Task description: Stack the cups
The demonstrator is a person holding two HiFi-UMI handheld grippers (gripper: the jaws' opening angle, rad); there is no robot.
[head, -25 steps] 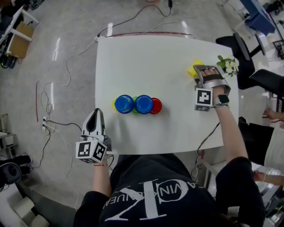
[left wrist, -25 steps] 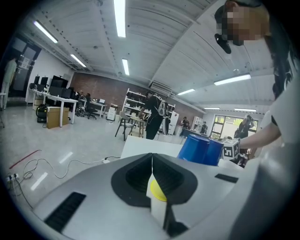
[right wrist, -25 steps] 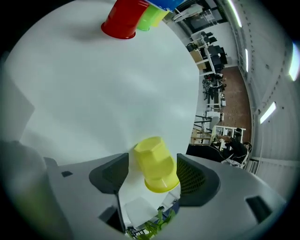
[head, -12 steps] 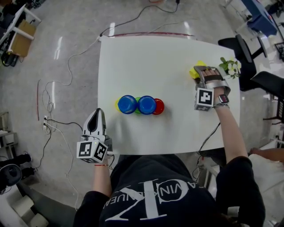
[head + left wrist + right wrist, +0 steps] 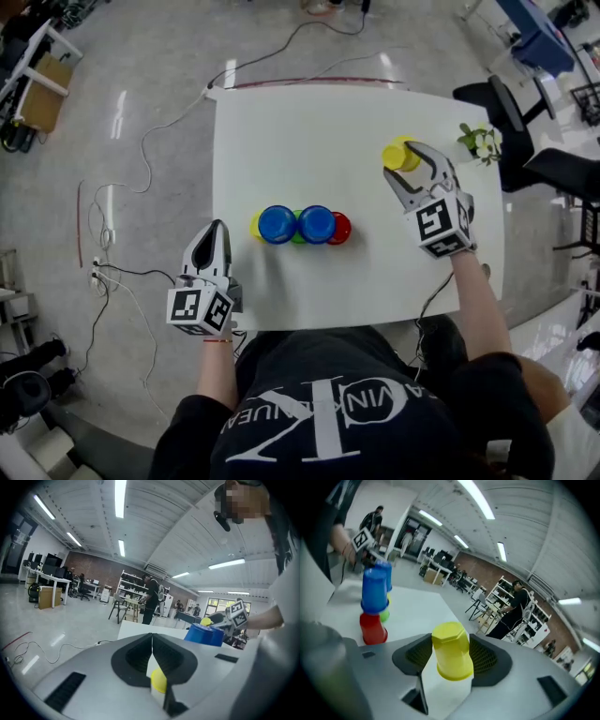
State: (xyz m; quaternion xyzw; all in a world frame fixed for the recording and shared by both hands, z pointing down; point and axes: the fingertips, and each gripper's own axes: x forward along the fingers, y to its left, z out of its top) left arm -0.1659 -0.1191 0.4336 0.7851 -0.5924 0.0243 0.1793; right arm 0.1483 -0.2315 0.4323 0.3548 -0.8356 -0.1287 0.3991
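On the white table [image 5: 309, 122] stands a tight cluster of upside-down cups: two blue cups [image 5: 296, 224] on top, a red cup [image 5: 341, 228] at the right, a green one between them and a yellow rim at the left. My right gripper [image 5: 404, 161] is shut on another yellow cup [image 5: 397, 153] [image 5: 450, 651], held upside down above the table's right part. In the right gripper view the blue cups [image 5: 375, 590] and the red cup [image 5: 372, 629] stand to the left. My left gripper [image 5: 217, 230] [image 5: 152, 641] hovers at the table's near-left edge, jaws shut and holding nothing.
A small plant with white flowers [image 5: 481, 141] stands at the table's right edge, just beyond the right gripper. Cables [image 5: 141, 159] trail over the floor to the left. Chairs [image 5: 506, 98] stand to the right of the table.
The right gripper has closed on the yellow cup and carried it left, away from the plant, turning toward the cluster. The left gripper has barely shifted.
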